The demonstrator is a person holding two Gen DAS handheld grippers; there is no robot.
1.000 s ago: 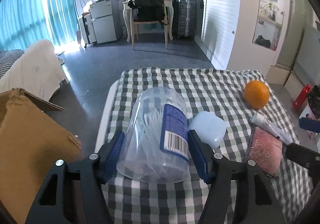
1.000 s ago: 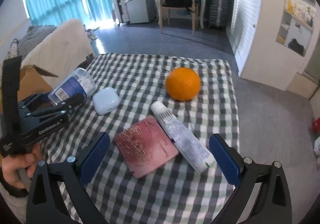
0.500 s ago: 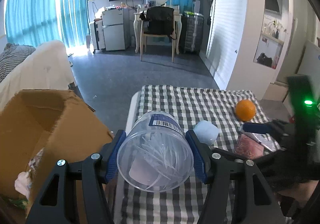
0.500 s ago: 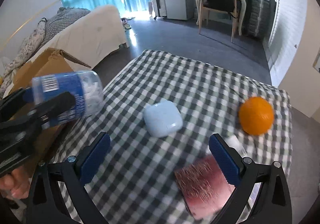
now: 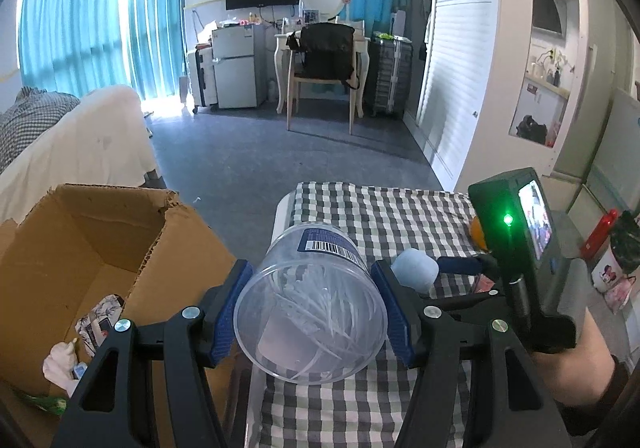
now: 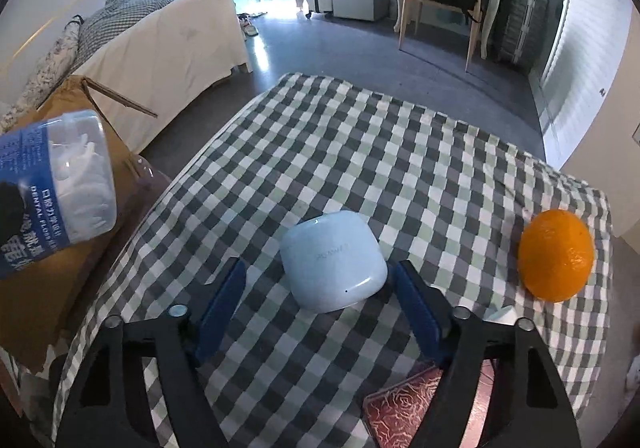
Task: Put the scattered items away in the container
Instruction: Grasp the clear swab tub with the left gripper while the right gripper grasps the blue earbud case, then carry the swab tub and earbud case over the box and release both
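Two things change in the last second. The clear plastic tub of dental floss picks with a blue label [image 5: 311, 312], which lay on the table a second ago, now hangs in the air at the table's left edge, clamped between the blue pads of the left gripper [image 5: 310, 314]. The open brown cardboard box [image 5: 100, 248], the container, now fills the 9 o'clock side of the left wrist view, with some crumpled papers already at its bottom. I judge that the tub is about halfway along its way to the box and needs only a move toward 9 o'clock and a release.

The second change is on the right side. The right gripper [image 6: 320, 300], which a second ago stood wide over the tube and the pink card, now brackets the pale blue rounded earbud case [image 6: 334, 260]. Its fingers are apart, one at each side of the case; the right pad looks very near the case, but I cannot tell if it touches. The case rests on the green, grey and white checked tablecloth [image 6: 360, 152]. So the next pick seems prepared.

Outward from the case, the round orange fruit [image 6: 556, 254] lies at 3 o'clock, near the table edge, and the dark pink embossed card [image 6: 404, 412] lies at 5 o'clock.

About writing: the tub label reads "DENTAL FLOSS" with Chinese characters and carries a barcode. The case has a faint embossed word, too pale for me to read.
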